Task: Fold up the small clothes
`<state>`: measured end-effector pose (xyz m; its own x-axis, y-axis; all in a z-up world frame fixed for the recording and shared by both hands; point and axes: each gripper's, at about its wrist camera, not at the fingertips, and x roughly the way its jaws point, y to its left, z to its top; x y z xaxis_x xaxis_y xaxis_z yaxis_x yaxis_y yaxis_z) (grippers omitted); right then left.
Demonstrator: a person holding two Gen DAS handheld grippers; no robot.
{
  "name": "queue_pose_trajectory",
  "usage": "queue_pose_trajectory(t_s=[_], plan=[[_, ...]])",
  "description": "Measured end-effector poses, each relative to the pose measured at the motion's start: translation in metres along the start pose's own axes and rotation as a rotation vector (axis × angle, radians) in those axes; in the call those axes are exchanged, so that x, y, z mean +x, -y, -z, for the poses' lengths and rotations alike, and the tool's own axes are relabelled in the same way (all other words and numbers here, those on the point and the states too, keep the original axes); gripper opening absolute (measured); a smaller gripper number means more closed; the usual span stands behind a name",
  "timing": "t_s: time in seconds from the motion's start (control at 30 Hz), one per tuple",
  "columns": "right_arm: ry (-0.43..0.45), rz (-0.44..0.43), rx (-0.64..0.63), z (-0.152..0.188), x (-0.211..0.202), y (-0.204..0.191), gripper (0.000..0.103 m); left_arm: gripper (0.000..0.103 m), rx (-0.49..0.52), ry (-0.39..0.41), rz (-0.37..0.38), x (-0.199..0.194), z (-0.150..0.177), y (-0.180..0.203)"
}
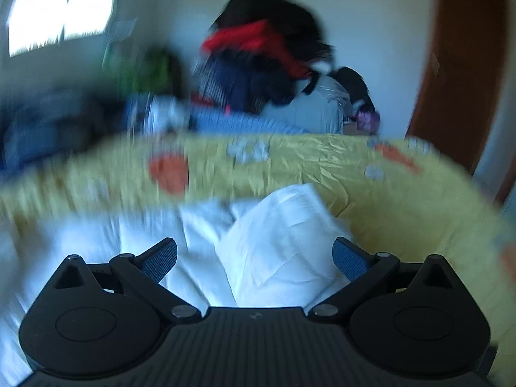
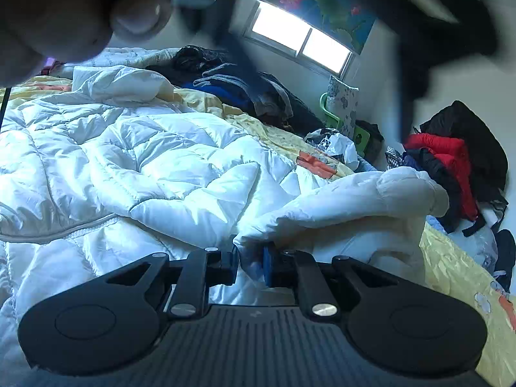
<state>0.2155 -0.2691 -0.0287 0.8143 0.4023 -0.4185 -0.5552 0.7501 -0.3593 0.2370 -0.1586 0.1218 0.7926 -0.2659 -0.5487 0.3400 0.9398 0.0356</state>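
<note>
A white quilted puffer jacket (image 2: pixel 145 161) lies spread over a yellow bedsheet (image 2: pixel 451 274). One puffy sleeve (image 2: pixel 354 200) arches up in front of my right gripper (image 2: pixel 251 264), whose jaws stand nearly together with a fold of the white fabric pinched between the pads. In the blurred left wrist view, my left gripper (image 1: pixel 254 248) stands wide open just above a raised fold of the white jacket (image 1: pixel 274 225), with no fabric touching its blue pads (image 1: pixel 350 258). A person's hand (image 2: pixel 64 16) fills the top left of the right wrist view.
Dark and red clothes are heaped in a pile (image 2: pixel 451 161) beyond the bed's far edge; the same pile (image 1: pixel 264 58) shows in the left wrist view. More dark clothes (image 2: pixel 242 90) lie on the bed under a window (image 2: pixel 300 38). A brown door (image 1: pixel 458 64) stands at right.
</note>
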Motion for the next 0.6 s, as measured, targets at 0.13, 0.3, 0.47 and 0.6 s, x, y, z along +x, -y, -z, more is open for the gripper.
queue_pose_trajectory(t_s=[0.13,0.3,0.47,0.6], plan=[[-0.003,-0.005,-0.003,0.000,0.001,-0.001,0.022,0.103,0.290,0.031,-0.110,0.003,-0.001,0.056],[-0.002,-0.014,0.002,0.001,0.001,0.000,0.023,0.103,0.382,-0.108,-0.135,0.029,-0.008,0.069],[-0.006,-0.022,0.011,0.002,0.001,0.001,0.023,0.103,0.350,-0.221,-0.095,0.044,-0.021,0.069],[-0.008,-0.029,0.019,0.003,0.001,0.002,0.023,0.102,0.293,-0.269,-0.158,0.057,-0.024,0.066]])
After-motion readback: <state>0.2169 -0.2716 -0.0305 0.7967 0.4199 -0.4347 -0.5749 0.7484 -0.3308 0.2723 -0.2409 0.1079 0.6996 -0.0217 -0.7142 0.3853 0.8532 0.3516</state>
